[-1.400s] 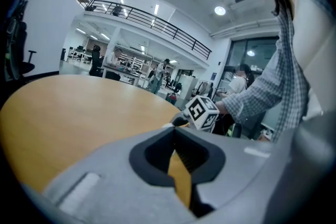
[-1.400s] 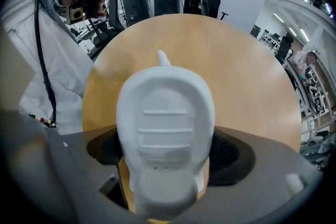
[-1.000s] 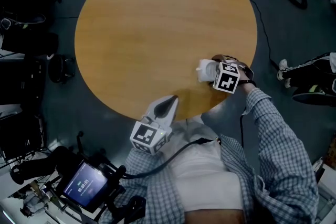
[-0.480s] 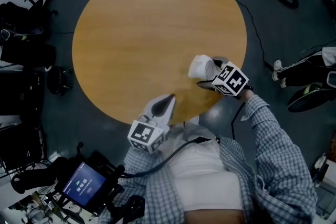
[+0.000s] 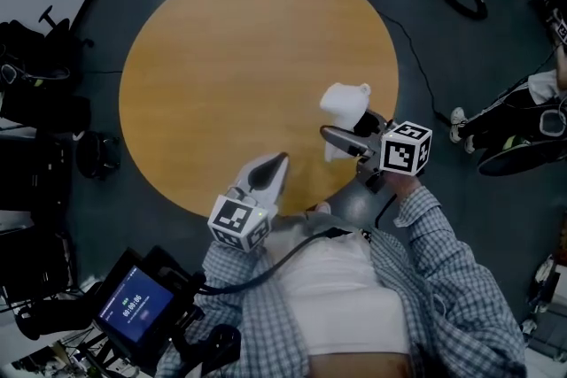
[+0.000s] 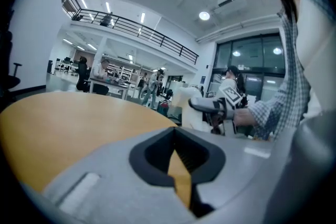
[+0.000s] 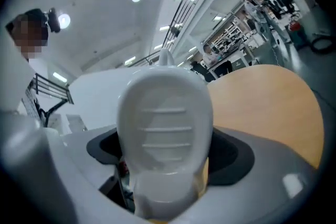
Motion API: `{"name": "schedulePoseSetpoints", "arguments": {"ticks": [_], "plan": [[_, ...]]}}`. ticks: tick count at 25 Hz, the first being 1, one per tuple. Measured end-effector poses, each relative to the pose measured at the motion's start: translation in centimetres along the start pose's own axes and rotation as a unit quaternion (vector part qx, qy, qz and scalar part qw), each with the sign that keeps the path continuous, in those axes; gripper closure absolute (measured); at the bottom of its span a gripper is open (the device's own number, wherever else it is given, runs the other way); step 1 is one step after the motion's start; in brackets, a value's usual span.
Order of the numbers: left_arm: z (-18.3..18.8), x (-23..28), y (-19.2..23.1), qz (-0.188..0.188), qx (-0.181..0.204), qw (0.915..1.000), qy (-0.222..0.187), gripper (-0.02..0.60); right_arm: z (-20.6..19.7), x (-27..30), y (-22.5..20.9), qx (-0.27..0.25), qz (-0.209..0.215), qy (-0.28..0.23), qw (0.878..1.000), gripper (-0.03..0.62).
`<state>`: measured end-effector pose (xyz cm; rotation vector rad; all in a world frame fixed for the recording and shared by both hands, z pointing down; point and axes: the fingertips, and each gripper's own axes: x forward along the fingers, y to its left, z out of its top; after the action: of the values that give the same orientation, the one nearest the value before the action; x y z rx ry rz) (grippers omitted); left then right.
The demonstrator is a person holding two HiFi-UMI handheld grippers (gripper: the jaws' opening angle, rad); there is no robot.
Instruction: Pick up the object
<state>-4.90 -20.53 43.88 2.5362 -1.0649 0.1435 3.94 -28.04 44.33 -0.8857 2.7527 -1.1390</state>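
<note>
Two grippers split the work: the right gripper [image 5: 341,137] clamps the white object [image 5: 344,102] to lift it off the table [image 5: 221,57], while the left gripper [image 5: 270,168] sits closed and empty.

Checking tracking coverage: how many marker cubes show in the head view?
2. One cube rides on the left tool by the near edge of the table; the other cube on the right tool, which grips a white object. None seems hidden.

The person is wearing a blue-and-white checked long-sleeved shirt [image 5: 461,279] over a white undershirt [image 5: 341,297]. The pale grey, tapered left gripper [image 5: 280,158] is bearing a white cube with black square markers [image 5: 237,221] and trailing a black cable [image 5: 292,257]. The grey right gripper [image 5: 332,137] is bearing a matching marker cube [image 5: 406,150].
</note>
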Motion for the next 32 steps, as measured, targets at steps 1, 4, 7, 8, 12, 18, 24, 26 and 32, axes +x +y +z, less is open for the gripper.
{"name": "schedulePoseSetpoints", "arguments": {"ticks": [1,4,7,8,12,18,24,26,32], "plan": [[0.2,0.0,0.0,-0.001,0.003,1.0000,-0.001,0.583,0.4,-0.3,0.4,0.016,0.003,-0.022,1.000,0.126],[0.6,-0.2,0.1,-0.003,0.010,0.9999,-0.004,0.583,1.0,-1.1,1.0,0.062,0.003,-0.077,0.995,0.126],[0.7,-0.5,0.1,-0.003,0.013,0.9999,-0.005,0.583,1.2,-2.2,0.9,0.129,0.015,-0.144,0.981,0.126],[0.7,-0.5,0.1,-0.003,0.014,0.9999,-0.005,0.583,1.2,-2.6,0.8,0.150,0.018,-0.165,0.975,0.126],[0.6,-0.4,-0.2,-0.002,0.017,0.9998,-0.003,0.583,1.1,-3.9,0.3,0.184,0.019,-0.205,0.961,0.128],[0.6,-0.3,-0.4,-0.003,0.019,0.9998,-0.003,0.583,1.7,-4.2,0.6,0.178,0.020,-0.212,0.961,0.128],[0.7,-0.5,-0.4,0.000,0.019,0.9998,0.001,0.583,1.6,-3.9,0.7,0.181,0.016,-0.210,0.961,0.128],[0.7,-0.6,-0.4,0.002,0.018,0.9998,0.003,0.583,1.4,-4.1,0.8,0.184,0.016,-0.211,0.960,0.128],[0.4,-0.5,-0.8,-0.003,0.020,0.9998,0.005,0.583,1.3,-4.3,0.9,0.182,0.018,-0.208,0.961,0.128]]}}
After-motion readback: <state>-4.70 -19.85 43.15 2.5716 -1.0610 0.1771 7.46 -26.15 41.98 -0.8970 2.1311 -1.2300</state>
